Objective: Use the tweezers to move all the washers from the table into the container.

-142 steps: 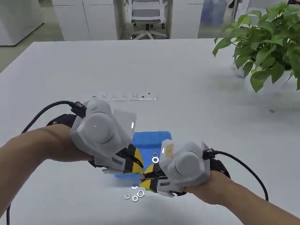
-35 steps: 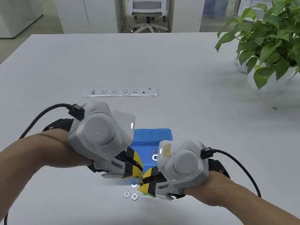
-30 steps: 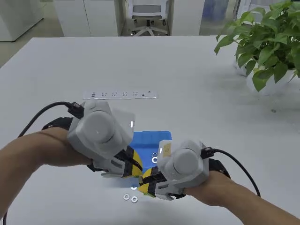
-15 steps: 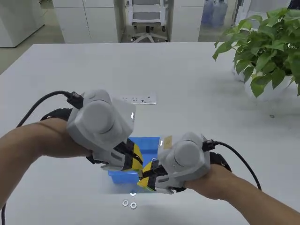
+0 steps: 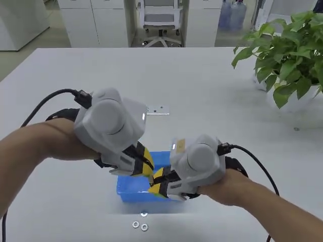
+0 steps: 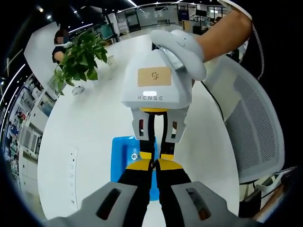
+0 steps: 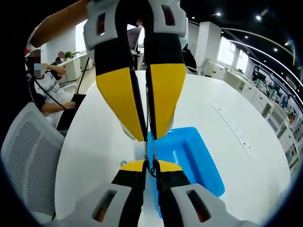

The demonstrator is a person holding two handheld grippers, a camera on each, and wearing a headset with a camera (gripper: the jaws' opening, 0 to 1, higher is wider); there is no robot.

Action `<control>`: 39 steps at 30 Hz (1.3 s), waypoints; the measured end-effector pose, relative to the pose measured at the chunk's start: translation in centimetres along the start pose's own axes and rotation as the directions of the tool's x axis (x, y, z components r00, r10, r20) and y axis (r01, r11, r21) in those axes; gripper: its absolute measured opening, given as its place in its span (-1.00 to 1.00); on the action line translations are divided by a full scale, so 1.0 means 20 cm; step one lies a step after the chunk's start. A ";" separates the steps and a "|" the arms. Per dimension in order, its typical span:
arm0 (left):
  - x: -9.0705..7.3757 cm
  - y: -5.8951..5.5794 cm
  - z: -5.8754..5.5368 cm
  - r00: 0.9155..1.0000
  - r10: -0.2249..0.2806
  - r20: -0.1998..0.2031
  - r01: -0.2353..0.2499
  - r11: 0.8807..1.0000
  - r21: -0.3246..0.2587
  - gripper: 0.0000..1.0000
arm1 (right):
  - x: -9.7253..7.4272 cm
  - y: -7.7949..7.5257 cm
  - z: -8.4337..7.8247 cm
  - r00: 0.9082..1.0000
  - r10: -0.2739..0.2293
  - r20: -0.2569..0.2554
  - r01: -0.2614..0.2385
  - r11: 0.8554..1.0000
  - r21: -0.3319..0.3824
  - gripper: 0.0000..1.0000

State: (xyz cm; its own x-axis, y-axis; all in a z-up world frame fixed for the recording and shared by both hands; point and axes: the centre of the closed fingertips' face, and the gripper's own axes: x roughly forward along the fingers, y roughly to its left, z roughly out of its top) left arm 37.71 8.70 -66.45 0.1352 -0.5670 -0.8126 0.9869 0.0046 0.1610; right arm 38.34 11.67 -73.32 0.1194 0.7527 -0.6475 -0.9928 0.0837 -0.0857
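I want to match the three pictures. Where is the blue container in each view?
Head view: the blue container is low in the centre, with loose washers just below it.
Left gripper view: lower centre, left of the jaws.
Right gripper view: lower right of centre.
Shared landmark: the white power strip on the table.

Both the left gripper (image 6: 154, 163) and the right gripper (image 7: 150, 165) wear pale grey shells, with black jaws tipped in yellow pads, and black cables (image 5: 56, 93) trail from behind them. Between the pads the tweezers (image 7: 148, 142) show as thin dark-silver lines. Just beyond the jaws lies the bright blue container (image 5: 133, 194), with silver washers (image 5: 140, 225) near the jaws on the plain white table (image 5: 212, 91) and a green-leaved plant (image 5: 287, 55) well beyond the right gripper.
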 end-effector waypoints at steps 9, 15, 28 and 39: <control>0.03 0.06 -0.03 1.000 -0.006 -0.004 0.006 1.000 -0.002 -0.86 | 0.03 -0.06 -0.03 1.000 0.011 -0.012 -0.011 1.000 -0.010 -0.81; 0.07 0.10 -0.06 1.000 -0.005 -0.002 0.005 1.000 -0.010 -0.86 | 0.06 -0.11 -0.06 1.000 0.014 -0.011 -0.014 1.000 0.000 -0.81; 0.15 0.16 -0.10 1.000 -0.021 -0.003 0.021 0.999 -0.029 -0.86 | 0.11 -0.17 -0.13 0.999 0.027 -0.026 -0.026 1.000 0.017 -0.80; 0.22 0.21 -0.14 1.000 -0.026 0.000 0.026 0.999 -0.044 -0.86 | 0.16 -0.21 -0.19 0.999 0.038 -0.039 -0.037 0.999 0.024 -0.80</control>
State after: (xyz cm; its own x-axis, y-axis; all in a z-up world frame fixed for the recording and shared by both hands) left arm 42.63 8.60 -70.90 0.1093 -0.5667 -0.8166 0.9930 0.0259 0.1149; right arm 43.03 11.24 -77.91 0.0823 0.7292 -0.6793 -0.9965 0.0715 -0.0439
